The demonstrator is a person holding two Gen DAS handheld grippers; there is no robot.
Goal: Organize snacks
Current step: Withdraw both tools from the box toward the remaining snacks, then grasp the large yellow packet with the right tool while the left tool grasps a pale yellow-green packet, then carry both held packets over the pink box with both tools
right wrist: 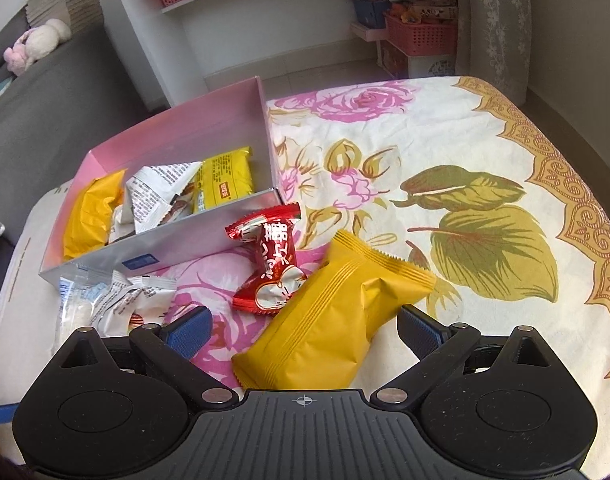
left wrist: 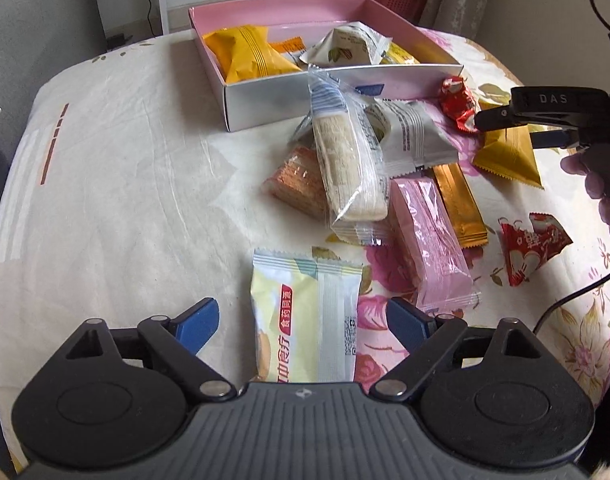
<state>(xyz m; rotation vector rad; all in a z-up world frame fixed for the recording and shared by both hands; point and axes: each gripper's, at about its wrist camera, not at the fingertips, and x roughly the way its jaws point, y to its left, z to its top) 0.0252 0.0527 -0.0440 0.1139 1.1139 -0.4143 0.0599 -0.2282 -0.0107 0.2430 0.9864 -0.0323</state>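
Floral tablecloth [right wrist: 445, 140], pink box [left wrist: 265, 4] — yellow, white packets inside, both tools — left tool [left wrist: 303, 320], right tool [right wrist: 305, 326] — wide

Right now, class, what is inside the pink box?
Inside the pink box: an orange packet, a white packet and a yellow packet. The white one covers parts of others, so anything beneath is hidden.
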